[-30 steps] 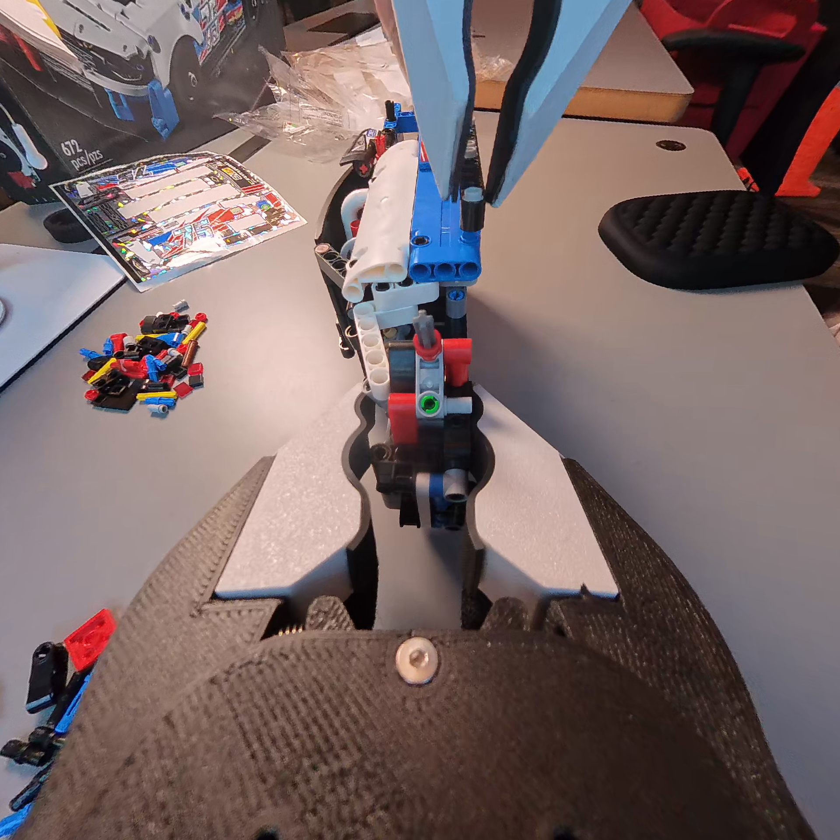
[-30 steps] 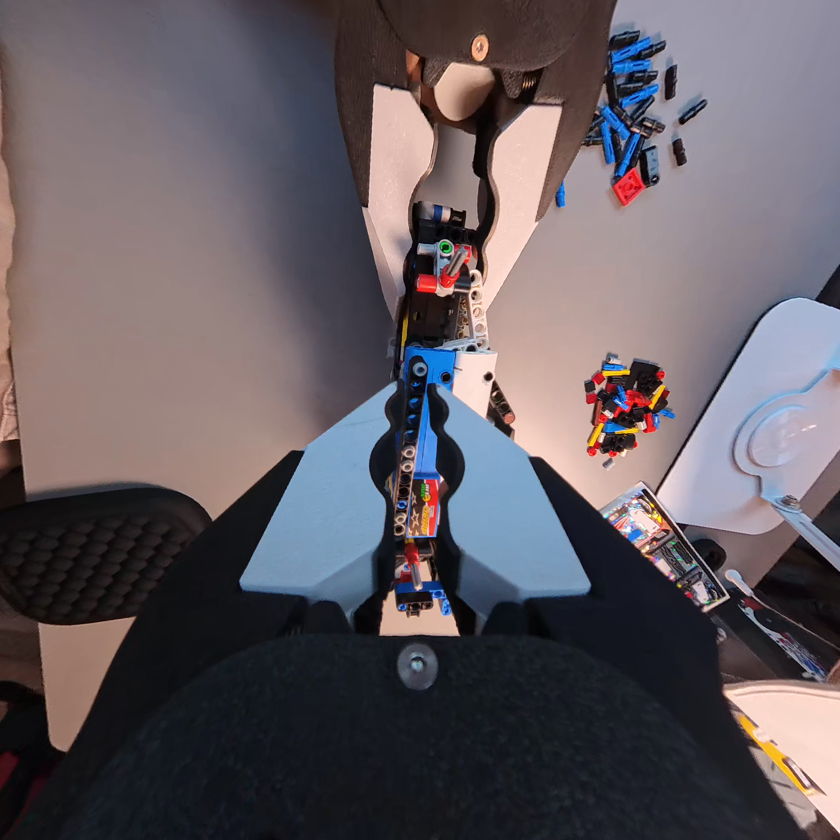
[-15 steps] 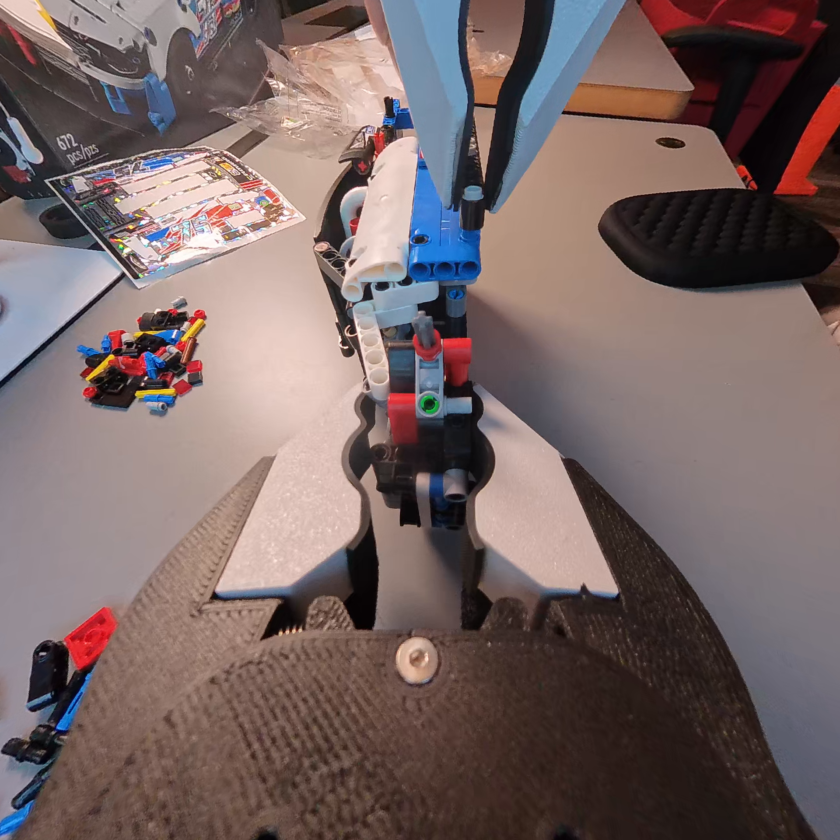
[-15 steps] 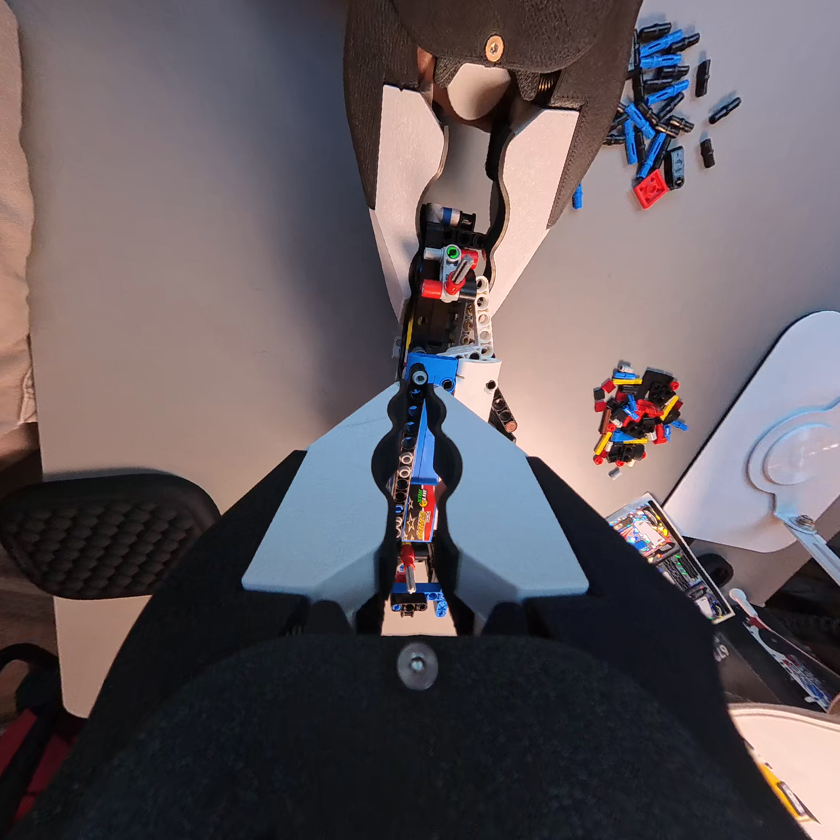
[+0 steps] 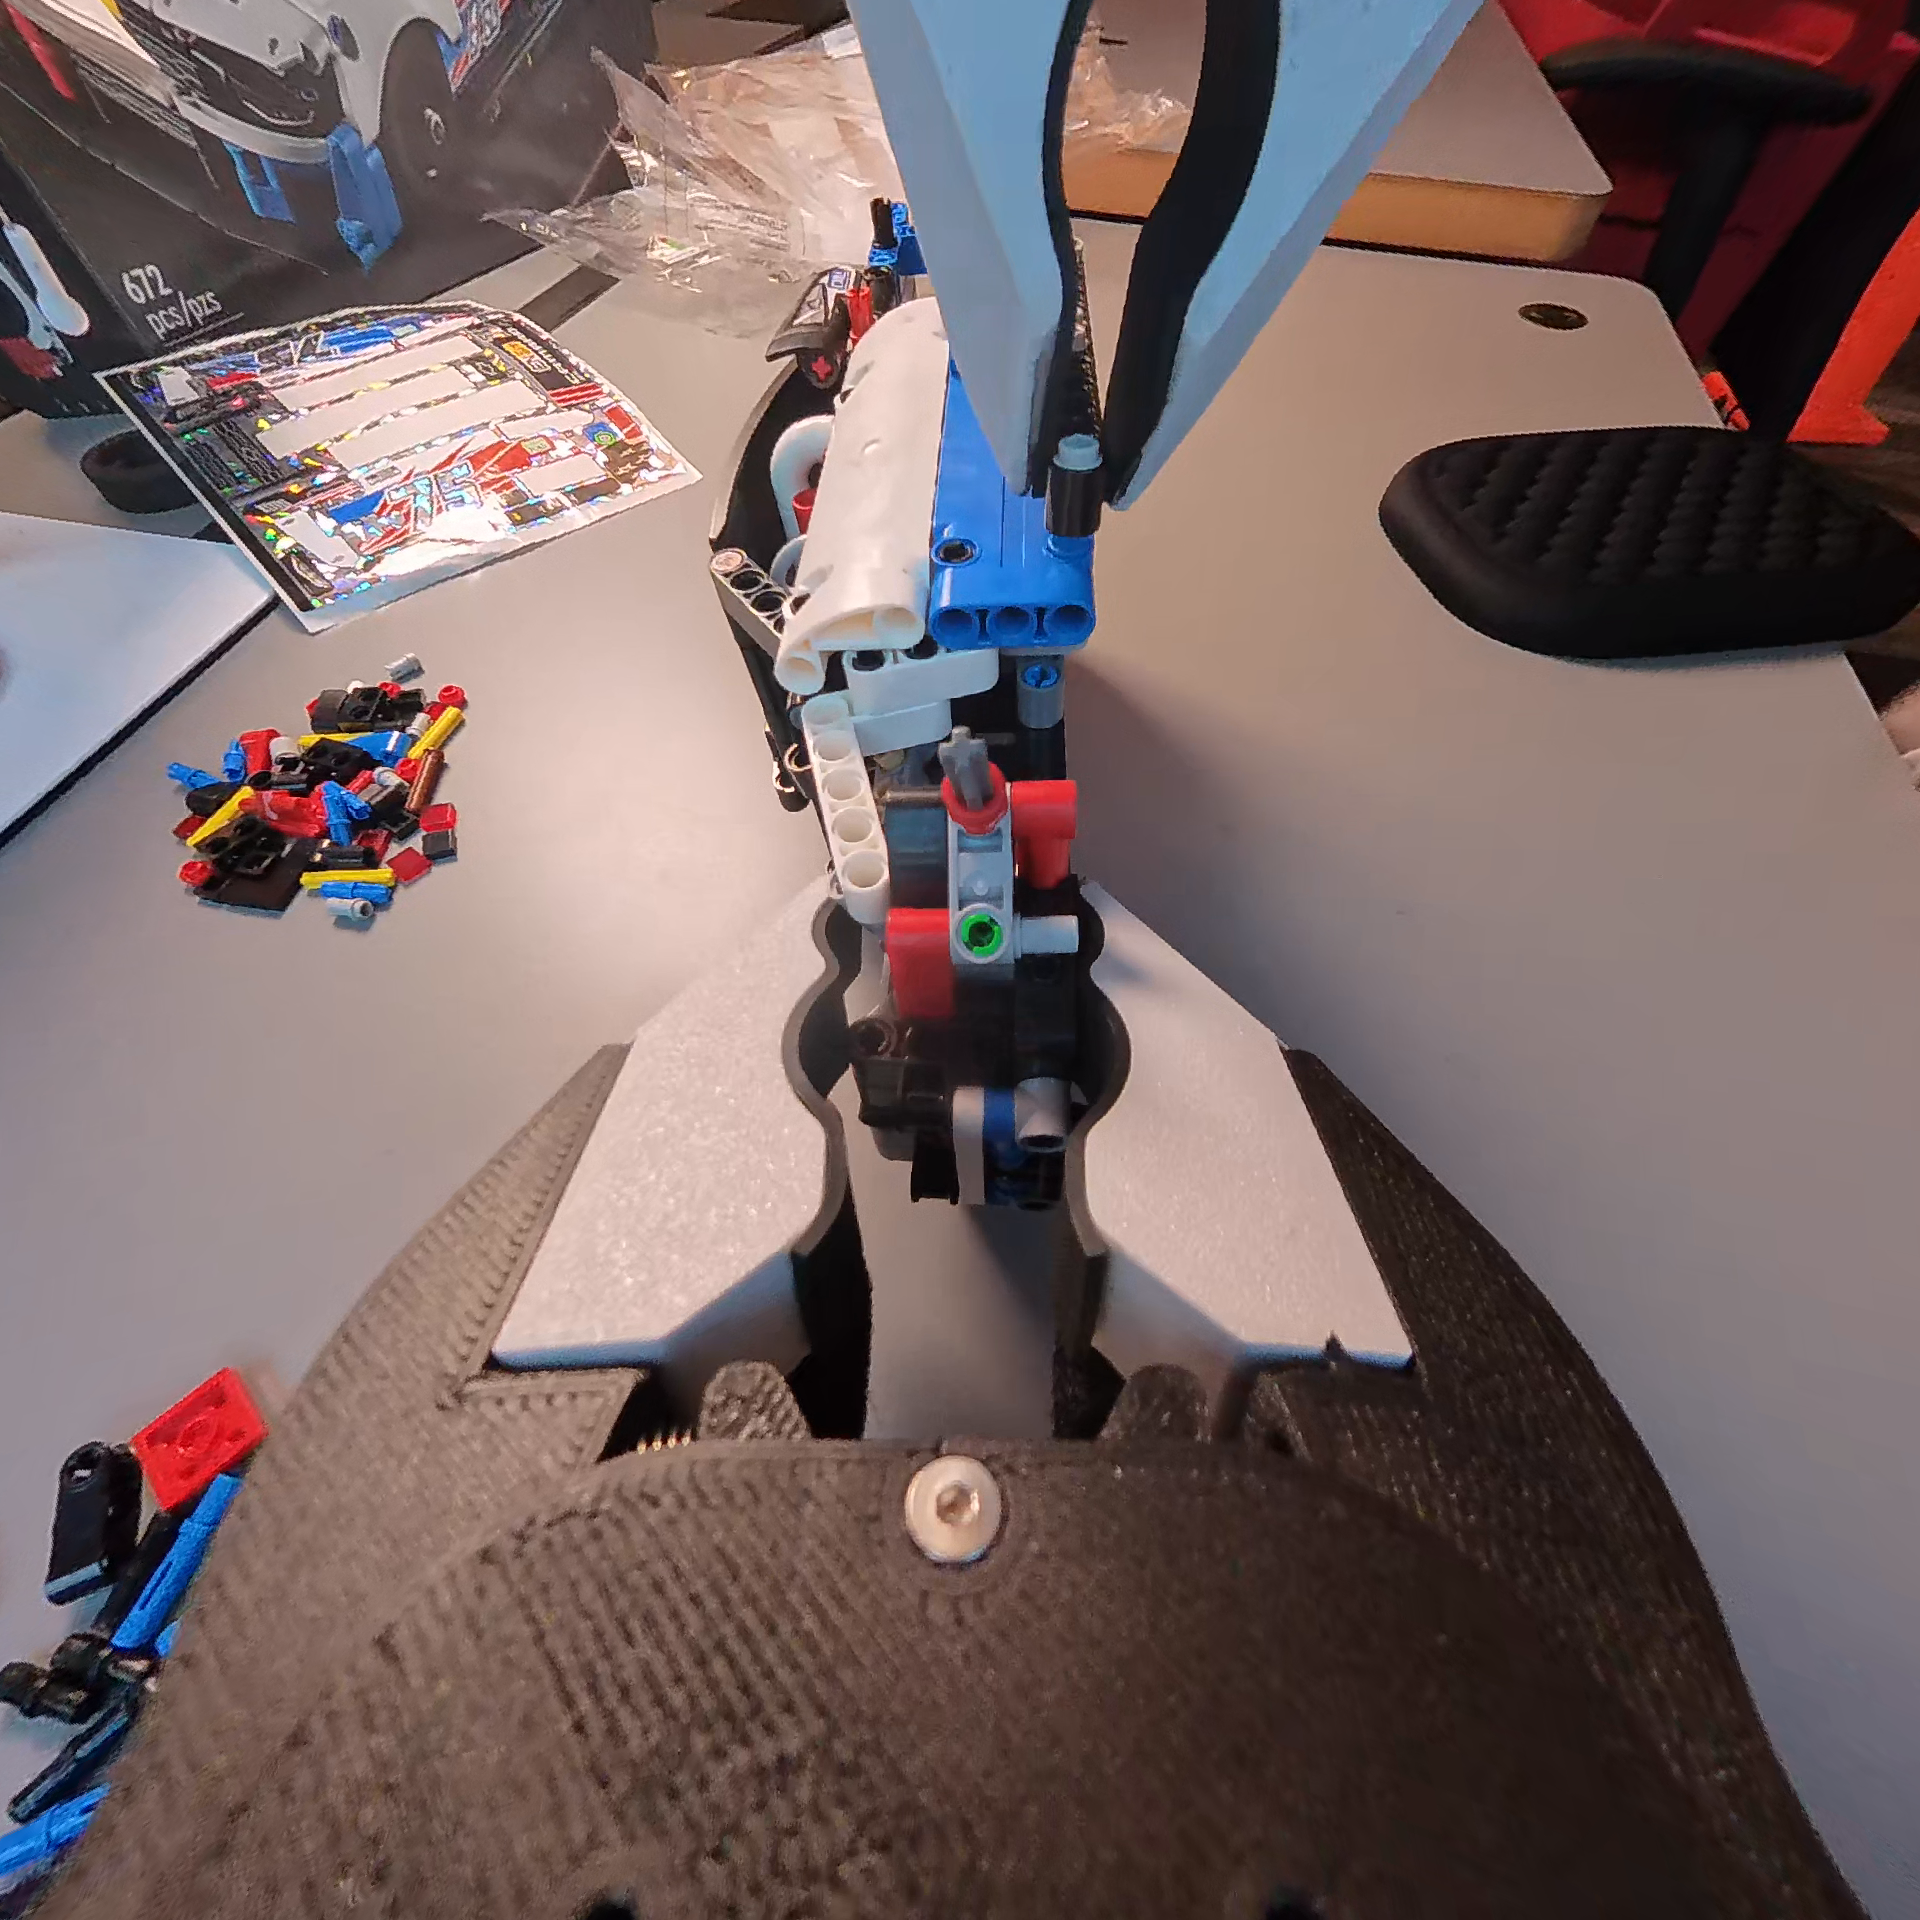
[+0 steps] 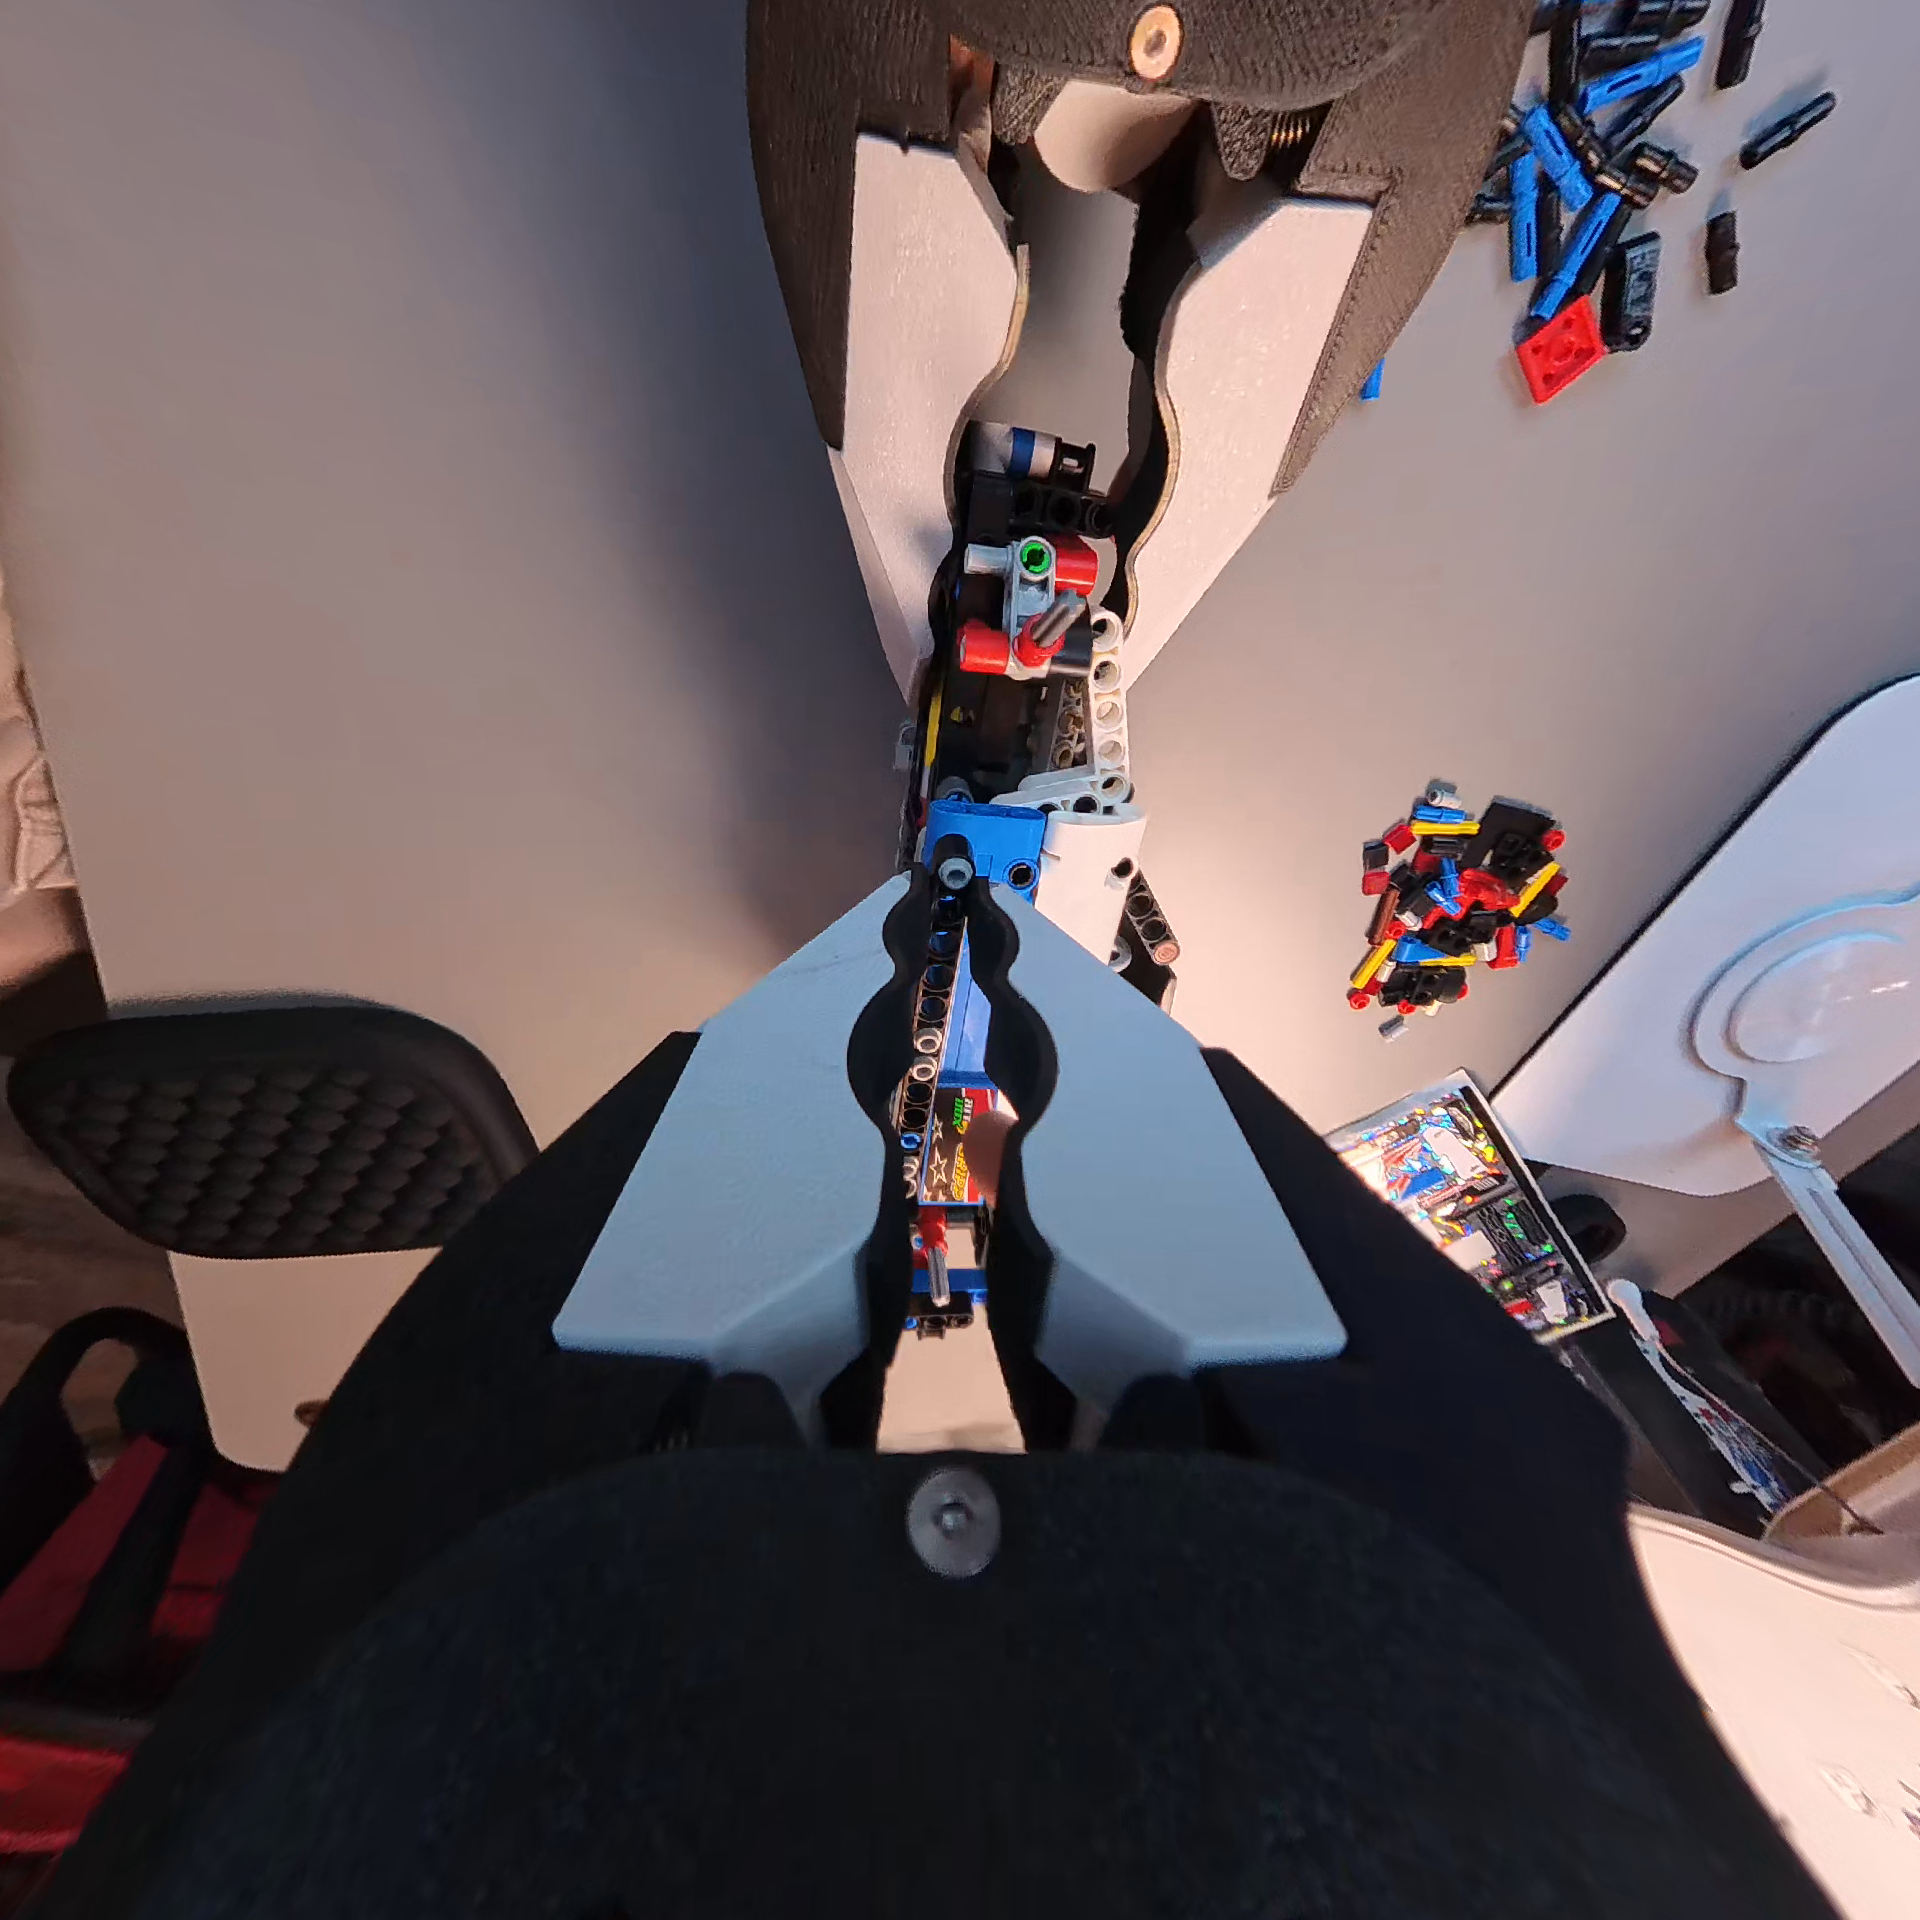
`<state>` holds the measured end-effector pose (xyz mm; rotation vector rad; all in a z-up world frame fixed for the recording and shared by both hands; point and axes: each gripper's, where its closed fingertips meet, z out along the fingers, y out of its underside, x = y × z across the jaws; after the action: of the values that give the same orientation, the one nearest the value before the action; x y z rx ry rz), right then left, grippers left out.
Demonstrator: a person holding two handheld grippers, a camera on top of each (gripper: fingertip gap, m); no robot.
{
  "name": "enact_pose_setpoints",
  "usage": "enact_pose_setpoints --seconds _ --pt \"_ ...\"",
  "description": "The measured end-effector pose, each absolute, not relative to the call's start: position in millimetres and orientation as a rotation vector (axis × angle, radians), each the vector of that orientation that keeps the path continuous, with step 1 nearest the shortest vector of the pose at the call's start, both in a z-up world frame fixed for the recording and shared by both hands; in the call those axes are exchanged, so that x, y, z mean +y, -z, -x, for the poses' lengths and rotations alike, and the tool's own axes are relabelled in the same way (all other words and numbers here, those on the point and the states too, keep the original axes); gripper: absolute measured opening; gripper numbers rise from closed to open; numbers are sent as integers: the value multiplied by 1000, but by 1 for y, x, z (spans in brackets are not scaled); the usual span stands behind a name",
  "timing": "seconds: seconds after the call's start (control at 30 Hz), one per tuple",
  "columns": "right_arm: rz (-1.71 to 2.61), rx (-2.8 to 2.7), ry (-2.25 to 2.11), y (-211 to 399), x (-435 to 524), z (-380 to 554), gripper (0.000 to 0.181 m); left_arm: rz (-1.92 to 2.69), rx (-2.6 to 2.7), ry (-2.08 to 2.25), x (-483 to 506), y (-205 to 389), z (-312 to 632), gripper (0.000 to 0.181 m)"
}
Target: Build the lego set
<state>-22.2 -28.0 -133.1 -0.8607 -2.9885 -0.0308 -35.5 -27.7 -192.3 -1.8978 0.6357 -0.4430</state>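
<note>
Gripping lego model, left hand-held gripper, right hand-held gripper, opposite ends

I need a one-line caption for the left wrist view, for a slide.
Left gripper and right gripper clamp opposite ends of a half-built toy car above a grey table with loose pieces.

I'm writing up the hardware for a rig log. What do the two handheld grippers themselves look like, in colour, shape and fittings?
Both look alike. The left gripper has a black, coarsely ribbed printed body, a silver screw at its centre, and two pale grey wedge-shaped fingers whose wavy inner edges are lined in black. The right gripper has the same black body, central screw and pale grey scalloped fingers. No cables, markings or sleeves show.
</note>
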Motion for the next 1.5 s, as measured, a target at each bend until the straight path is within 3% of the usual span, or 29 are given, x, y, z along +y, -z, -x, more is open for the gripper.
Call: enact_pose_setpoints --seconds 1.5 --pt "809 -2969 170 141 -23 24 3 1939 591 428 -22 195 35 35"
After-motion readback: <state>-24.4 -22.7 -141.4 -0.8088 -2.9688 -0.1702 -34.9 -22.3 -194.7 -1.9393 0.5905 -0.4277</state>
